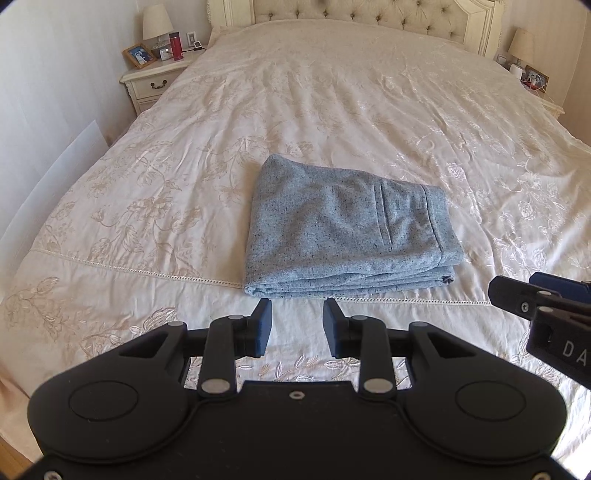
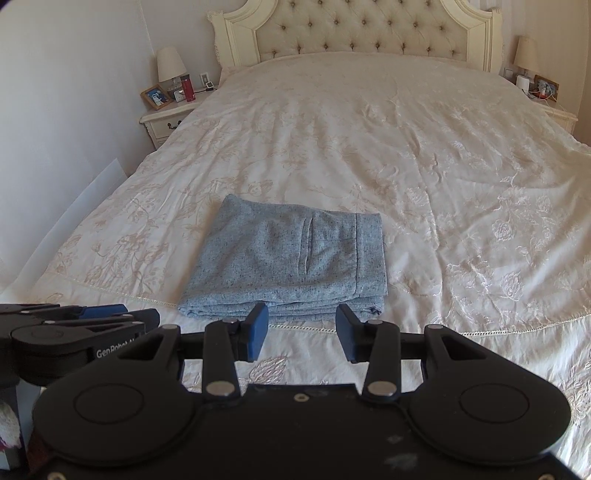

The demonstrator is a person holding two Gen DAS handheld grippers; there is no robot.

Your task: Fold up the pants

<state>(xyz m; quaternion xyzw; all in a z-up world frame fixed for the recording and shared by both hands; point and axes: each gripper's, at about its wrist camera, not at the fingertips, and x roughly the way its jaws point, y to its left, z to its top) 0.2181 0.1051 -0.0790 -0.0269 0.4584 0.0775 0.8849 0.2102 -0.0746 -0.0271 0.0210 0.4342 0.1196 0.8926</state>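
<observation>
The grey-blue speckled pants (image 1: pixel 347 232) lie folded into a compact rectangle on the cream bedspread (image 1: pixel 332 110), near the foot of the bed. They also show in the right wrist view (image 2: pixel 291 262). My left gripper (image 1: pixel 297 314) is open and empty, just in front of the stack's near edge, apart from it. My right gripper (image 2: pixel 301 319) is open and empty, also just short of the near edge. The right gripper's side shows at the right edge of the left wrist view (image 1: pixel 546 306). The left gripper shows at the lower left of the right wrist view (image 2: pixel 85 325).
A tufted headboard (image 2: pixel 362 33) stands at the far end. A nightstand (image 1: pixel 151 81) at the far left holds a lamp, a photo frame and a red bottle. Another nightstand (image 2: pixel 554 110) stands at the far right. A white wall runs along the bed's left side.
</observation>
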